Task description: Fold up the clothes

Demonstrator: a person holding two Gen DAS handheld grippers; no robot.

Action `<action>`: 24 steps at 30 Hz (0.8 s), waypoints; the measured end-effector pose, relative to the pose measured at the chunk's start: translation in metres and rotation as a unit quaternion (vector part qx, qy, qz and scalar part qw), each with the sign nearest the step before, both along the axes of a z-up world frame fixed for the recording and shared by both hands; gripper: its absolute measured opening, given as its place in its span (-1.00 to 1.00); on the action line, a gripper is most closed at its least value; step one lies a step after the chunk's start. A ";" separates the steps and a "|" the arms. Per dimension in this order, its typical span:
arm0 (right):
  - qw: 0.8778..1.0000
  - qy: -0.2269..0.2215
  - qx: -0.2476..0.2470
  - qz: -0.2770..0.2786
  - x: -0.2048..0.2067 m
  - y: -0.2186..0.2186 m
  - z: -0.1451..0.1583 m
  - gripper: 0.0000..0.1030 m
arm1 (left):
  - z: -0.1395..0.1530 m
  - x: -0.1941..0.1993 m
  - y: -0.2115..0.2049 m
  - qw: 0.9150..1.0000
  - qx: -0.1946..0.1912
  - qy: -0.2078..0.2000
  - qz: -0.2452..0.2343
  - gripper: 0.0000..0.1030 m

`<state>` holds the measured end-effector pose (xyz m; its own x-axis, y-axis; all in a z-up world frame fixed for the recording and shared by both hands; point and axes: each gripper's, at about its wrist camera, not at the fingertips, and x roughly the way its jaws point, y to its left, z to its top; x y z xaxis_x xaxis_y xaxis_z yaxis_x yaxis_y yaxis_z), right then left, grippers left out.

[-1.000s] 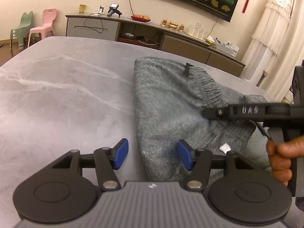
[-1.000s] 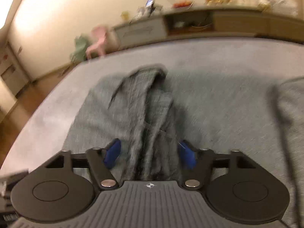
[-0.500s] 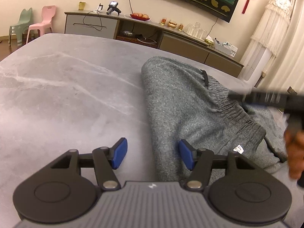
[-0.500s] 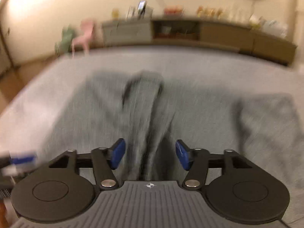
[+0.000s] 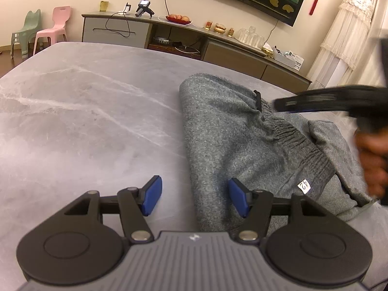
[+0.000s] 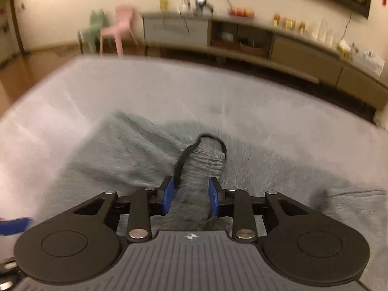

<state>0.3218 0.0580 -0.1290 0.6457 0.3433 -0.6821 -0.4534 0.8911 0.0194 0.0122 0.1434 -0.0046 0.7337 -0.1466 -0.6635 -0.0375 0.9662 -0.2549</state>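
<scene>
Grey knit trousers (image 5: pixel 242 145) lie folded on the grey marble table (image 5: pixel 84 121), with a ribbed waistband (image 5: pixel 291 131), a black drawstring and a white size tag (image 5: pixel 303 184). My left gripper (image 5: pixel 192 197) is open and empty, low over the trousers' near left edge. My right gripper (image 6: pixel 190 197) has its blue pads closed around a bunched ridge of the waistband (image 6: pixel 206 167) with the black drawstring (image 6: pixel 184 157) looping beside it. It also shows blurred at the right of the left wrist view (image 5: pixel 339 99), held by a hand.
A long sideboard (image 5: pixel 194 41) with glasses, fruit and cables stands beyond the table's far edge. A pink chair (image 5: pixel 53 29) and a green chair (image 5: pixel 26 31) stand far left. A white lace-covered unit (image 5: pixel 344 36) stands at the right.
My right gripper has closed from open onto the bunched waistband and swung round to the right. My left gripper has drifted slightly left and back, staying open.
</scene>
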 end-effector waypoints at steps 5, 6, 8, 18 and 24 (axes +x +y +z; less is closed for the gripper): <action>0.999 -0.014 0.018 0.024 -0.071 -0.020 0.006 -0.36 | 0.000 0.001 -0.003 1.000 0.003 0.001 0.000 0.21; 0.999 -0.018 0.008 0.028 -0.078 -0.020 0.003 -0.35 | 0.000 0.001 -0.004 1.000 0.005 0.001 0.001 0.21; 0.999 -0.026 -0.012 0.034 -0.092 -0.019 -0.003 -0.35 | -0.001 0.000 -0.006 1.000 0.010 0.000 0.001 0.21; 1.000 -0.011 0.009 0.022 -0.122 -0.067 -0.026 -0.07 | 0.004 -0.002 -0.009 1.000 0.004 0.010 0.006 0.26; 0.997 -0.025 0.073 -0.022 -0.155 -0.149 0.034 0.50 | 0.029 -0.015 -0.012 1.000 0.002 -0.014 0.009 0.25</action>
<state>0.1665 -0.0906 -0.0945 0.6947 0.4064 -0.5935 -0.4171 0.8998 0.1279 -0.0023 0.1314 0.0244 0.7540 -0.1304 -0.6438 -0.0477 0.9667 -0.2516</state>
